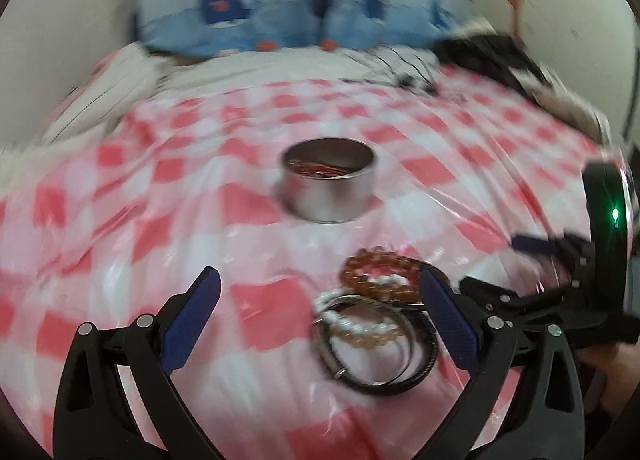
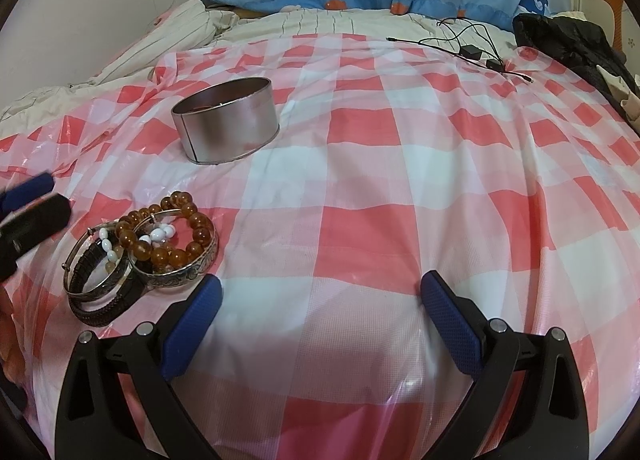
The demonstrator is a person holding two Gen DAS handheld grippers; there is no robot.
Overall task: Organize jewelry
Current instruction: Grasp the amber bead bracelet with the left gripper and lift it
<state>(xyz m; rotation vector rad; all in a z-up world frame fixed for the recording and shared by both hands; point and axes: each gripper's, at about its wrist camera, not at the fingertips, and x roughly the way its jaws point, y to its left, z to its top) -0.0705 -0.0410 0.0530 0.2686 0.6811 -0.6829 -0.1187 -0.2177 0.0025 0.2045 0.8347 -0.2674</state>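
Right now your left gripper [image 1: 320, 316] hovers with its jaws apart over the bracelet pile [image 1: 376, 312], so the step looks like picking one. Next, close on a single bangle. Your right gripper [image 2: 320, 316] is spread too, empty over the checkered sheet [image 2: 360, 228]. Farther off, the metal tin [image 1: 329, 185] holds reddish bangles.

No readable text, label or number shows anywhere.

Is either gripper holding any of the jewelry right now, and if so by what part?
Nothing is held. The left gripper is open near the bracelets without gripping them, and the right gripper is open over bare cloth.
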